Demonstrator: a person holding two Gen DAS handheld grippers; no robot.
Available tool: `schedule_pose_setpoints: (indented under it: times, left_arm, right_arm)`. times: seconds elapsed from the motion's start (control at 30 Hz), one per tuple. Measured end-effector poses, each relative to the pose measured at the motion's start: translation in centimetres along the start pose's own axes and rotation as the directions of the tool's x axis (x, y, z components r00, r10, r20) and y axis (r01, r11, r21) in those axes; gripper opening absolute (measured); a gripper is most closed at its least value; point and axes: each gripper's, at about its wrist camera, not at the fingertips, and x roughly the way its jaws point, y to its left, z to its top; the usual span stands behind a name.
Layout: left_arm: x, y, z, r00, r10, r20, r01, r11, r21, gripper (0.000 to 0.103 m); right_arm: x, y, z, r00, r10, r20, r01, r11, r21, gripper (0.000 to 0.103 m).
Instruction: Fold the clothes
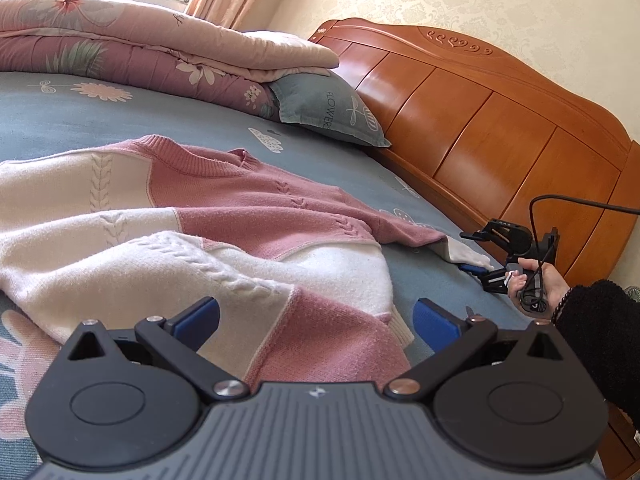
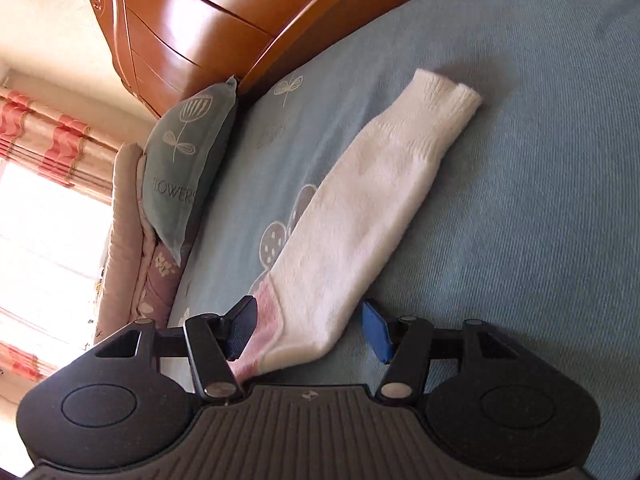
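Observation:
A pink and white knit sweater (image 1: 240,204) lies spread on the blue bedsheet (image 1: 120,120). My left gripper (image 1: 318,320) is open low over its near part. A pink section with a white ribbed edge (image 1: 332,340) lies between the blue pads. Far right, a hand (image 1: 532,284) holds my right gripper (image 1: 470,252) at the end of the pink sleeve. In the right wrist view the white sleeve (image 2: 380,184) runs from between the fingers up and to the right. My right gripper (image 2: 308,330) is open. The sleeve touches the left pad (image 2: 240,328), and the right pad (image 2: 376,332) stands clear.
A folded floral quilt (image 1: 120,48) and a grey-blue pillow (image 1: 320,108) lie at the far side of the bed. The wooden headboard (image 1: 480,120) runs along the right. A black cable (image 1: 560,200) trails from the right gripper. Bare sheet (image 2: 520,200) surrounds the sleeve.

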Motion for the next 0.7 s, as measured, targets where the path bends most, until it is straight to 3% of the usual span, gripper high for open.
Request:
schedule_pose_setpoints:
  times: [0.07,0.13,0.17,0.37,0.4,0.43,0.47,0.57,0.7]
  left_arm:
    - [0.3,0.1,-0.2,1.000,0.006,-0.012,-0.005,1.000,0.003,0.102]
    - [0.7,0.2,-0.4,1.000,0.011,-0.024,-0.011,1.000,0.006,0.102]
    - [0.8,0.2,-0.5,0.999,0.014,-0.030,-0.014,1.000,0.008,0.102]
    - [0.9,0.3,-0.7,0.999,0.011,-0.039,-0.011,1.000,0.004,0.102]
    - [0.9,0.3,-0.7,0.999,0.014,-0.038,-0.014,1.000,0.004,0.102]
    - [0.8,0.3,-0.6,0.999,0.018,-0.037,-0.018,1.000,0.004,0.102]
    - [0.7,0.3,-0.5,0.999,0.025,-0.034,-0.025,1.000,0.003,0.102]
    - [0.1,0.2,-0.1,0.999,0.050,-0.018,-0.050,0.999,-0.004,0.102]
    - [-1.1,0.3,0.9,0.997,0.082,-0.003,-0.082,0.996,-0.020,0.102]
  right_arm:
    - [1.1,0.3,1.0,0.999,-0.044,0.024,0.045,0.998,-0.032,0.047]
    - [1.9,0.3,1.7,0.995,-0.091,0.040,0.094,0.993,-0.067,0.014]
    - [2.2,0.1,2.1,0.993,-0.106,0.049,0.110,0.991,-0.081,0.010]
    - [2.7,1.8,4.0,0.981,-0.159,0.109,0.182,0.949,-0.258,0.011]
    - [2.8,2.1,4.2,0.979,-0.172,0.113,0.198,0.937,-0.288,0.016]
    - [2.7,2.2,4.2,0.975,-0.191,0.109,0.215,0.934,-0.285,0.027]
    - [2.4,2.1,4.1,0.972,-0.215,0.098,0.234,0.938,-0.254,0.028]
    - [0.7,1.6,2.4,0.988,-0.156,0.014,0.155,0.968,-0.199,0.029]
    - [-1.3,3.8,-2.7,0.983,-0.100,-0.155,0.045,0.945,-0.325,0.039]
